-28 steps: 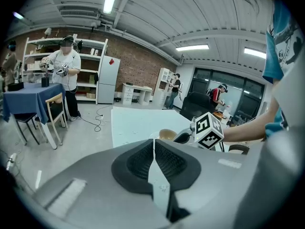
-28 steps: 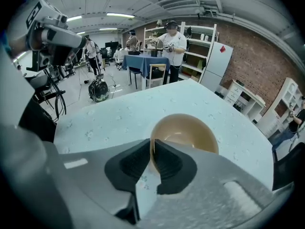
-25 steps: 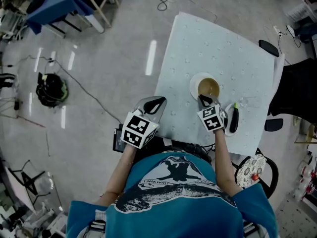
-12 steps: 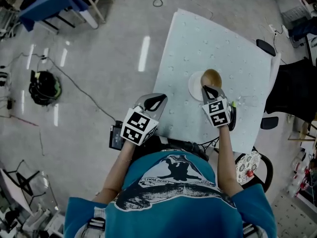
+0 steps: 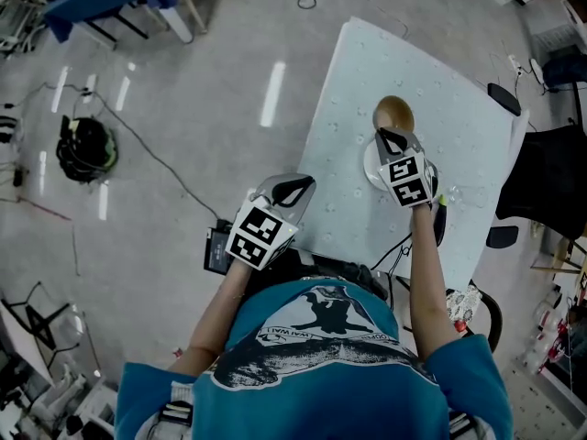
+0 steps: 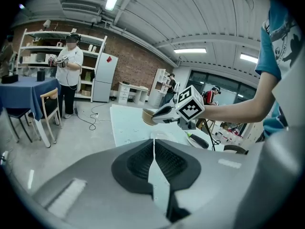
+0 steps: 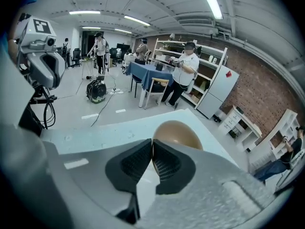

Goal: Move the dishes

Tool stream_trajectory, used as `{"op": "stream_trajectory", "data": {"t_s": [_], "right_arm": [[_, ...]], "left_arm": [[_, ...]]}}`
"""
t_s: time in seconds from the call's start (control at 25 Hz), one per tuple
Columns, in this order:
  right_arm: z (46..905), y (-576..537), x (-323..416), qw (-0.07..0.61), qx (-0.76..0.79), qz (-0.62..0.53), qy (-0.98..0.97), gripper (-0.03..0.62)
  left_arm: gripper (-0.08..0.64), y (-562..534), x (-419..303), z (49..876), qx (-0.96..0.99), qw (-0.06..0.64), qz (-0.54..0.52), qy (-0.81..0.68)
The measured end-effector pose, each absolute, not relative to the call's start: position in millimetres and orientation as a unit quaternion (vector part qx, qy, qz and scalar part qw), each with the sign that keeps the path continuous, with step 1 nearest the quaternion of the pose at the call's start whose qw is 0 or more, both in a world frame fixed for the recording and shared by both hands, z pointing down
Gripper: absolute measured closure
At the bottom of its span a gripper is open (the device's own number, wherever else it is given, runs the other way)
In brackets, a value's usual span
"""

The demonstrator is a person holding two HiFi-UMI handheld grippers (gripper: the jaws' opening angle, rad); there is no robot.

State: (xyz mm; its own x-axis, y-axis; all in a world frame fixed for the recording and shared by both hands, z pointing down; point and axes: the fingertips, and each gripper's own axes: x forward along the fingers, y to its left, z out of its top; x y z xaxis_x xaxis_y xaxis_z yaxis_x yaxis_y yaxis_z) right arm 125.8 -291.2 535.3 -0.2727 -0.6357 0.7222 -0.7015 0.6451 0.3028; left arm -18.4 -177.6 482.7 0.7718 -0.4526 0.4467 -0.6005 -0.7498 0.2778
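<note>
Grey workshop floor, pale bench at far right.

Head view: right hand-held gripper, arm stretched forward over the bench, pinches brown bowl by its near rim, just beyond white plate. Left hand-held gripper hangs close to the body at the bench's near-left edge.

Left gripper view: jaws together, nothing between; bowl held clear of bench.

Right gripper view: jaws clamped on bowl rim.

Risk, judged: the thin rim pinch may let the bowl pivot or slip and drop onto the plate.
</note>
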Motion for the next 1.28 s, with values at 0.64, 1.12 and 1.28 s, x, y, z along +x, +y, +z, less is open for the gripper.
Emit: {"op": "stream_trajectory", "data": {"t_s": [0.64, 1.12, 1.28], "right_arm": [[603, -303, 57, 0.482, 0.338, 0.055, -0.806, 0.575], [592, -289, 52, 0.477, 0.358, 0.056, -0.801, 0.429], [579, -274, 50, 0.458, 0.372, 0.064, -0.805, 0.423]], "left_arm": [[0.538, -175, -56, 493, 0.908, 0.223, 0.194, -0.296], [0.538, -171, -62, 493, 0.916, 0.217, 0.187, -0.281], [0.538, -166, -59, 491, 0.921, 0.212, 0.185, -0.271]]}}
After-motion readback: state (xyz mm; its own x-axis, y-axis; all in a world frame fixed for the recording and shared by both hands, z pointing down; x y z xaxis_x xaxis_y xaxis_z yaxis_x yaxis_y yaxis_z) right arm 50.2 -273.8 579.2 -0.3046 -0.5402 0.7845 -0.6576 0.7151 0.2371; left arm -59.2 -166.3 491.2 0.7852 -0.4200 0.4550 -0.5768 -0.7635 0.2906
